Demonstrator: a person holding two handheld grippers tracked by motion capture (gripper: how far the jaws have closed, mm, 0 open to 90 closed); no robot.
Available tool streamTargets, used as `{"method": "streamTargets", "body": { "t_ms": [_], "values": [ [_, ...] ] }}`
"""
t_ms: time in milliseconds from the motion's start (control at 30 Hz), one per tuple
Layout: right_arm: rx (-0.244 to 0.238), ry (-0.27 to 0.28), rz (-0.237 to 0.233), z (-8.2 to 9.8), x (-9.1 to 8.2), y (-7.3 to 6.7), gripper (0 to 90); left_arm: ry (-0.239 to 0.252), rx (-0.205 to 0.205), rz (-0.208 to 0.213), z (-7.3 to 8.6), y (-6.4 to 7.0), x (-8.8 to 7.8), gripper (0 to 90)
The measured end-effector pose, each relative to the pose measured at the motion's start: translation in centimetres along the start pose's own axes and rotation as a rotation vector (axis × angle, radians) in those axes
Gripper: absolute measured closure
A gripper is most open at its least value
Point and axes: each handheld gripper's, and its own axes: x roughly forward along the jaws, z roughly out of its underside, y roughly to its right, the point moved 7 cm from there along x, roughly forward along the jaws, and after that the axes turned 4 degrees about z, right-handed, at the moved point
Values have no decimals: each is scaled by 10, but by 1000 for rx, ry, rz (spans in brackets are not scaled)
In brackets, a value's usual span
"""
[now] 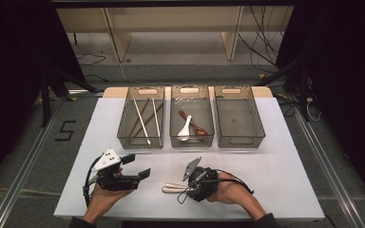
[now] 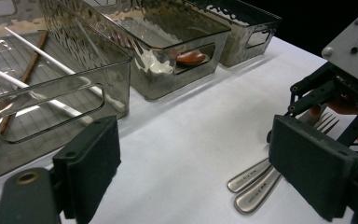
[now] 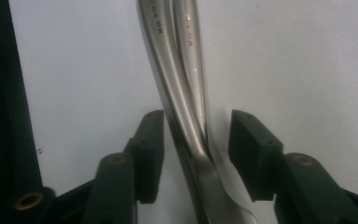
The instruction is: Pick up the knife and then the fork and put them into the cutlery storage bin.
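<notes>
Two metal forks lie side by side on the white table near its front edge. Their handles point left in the high view. My right gripper reaches down over them from the right. In the right gripper view its jaws straddle both fork necks; the left pad is almost against the metal and a gap shows at the right pad. My left gripper is held at the front left, open, with nothing between its pads. The left gripper view shows the fork handles beyond its right pad.
Three clear grey bins stand in a row at the back. The left bin holds white and brown chopsticks. The middle bin holds a white spoon and a brown spoon. The right bin stands beside them.
</notes>
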Motion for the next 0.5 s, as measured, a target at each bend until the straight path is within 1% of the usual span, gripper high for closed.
{"method": "streamTargets", "body": {
  "t_ms": [133, 167, 233, 367, 400, 433, 467, 500],
  "values": [
    [8, 12, -20, -1, 1, -1, 640, 4, -6, 0, 0, 0, 0, 160],
    [4, -8, -28, 0, 0, -1, 659, 3, -5, 1, 0, 0, 0, 160],
    [-5, -14, -24, 0, -1, -1, 697, 2, -1, 1, 0, 0, 0, 160],
    [-21, -27, -17, -1, -2, -2, 711, 0, 1, 2, 0, 0, 0, 160],
    [-22, -16, -10, -1, -1, -2, 714, 0, -1, 4, 0, 0, 0, 160],
    [-29, -17, -10, -2, 0, -2, 716, -1, 1, 2, 0, 0, 0, 160],
    [-26, -32, -10, -1, -1, -3, 719, -1, 1, 3, 0, 0, 0, 160],
    [-35, -23, -7, -2, 0, -3, 722, -1, 0, 3, 0, 0, 0, 160]
  ]
}}
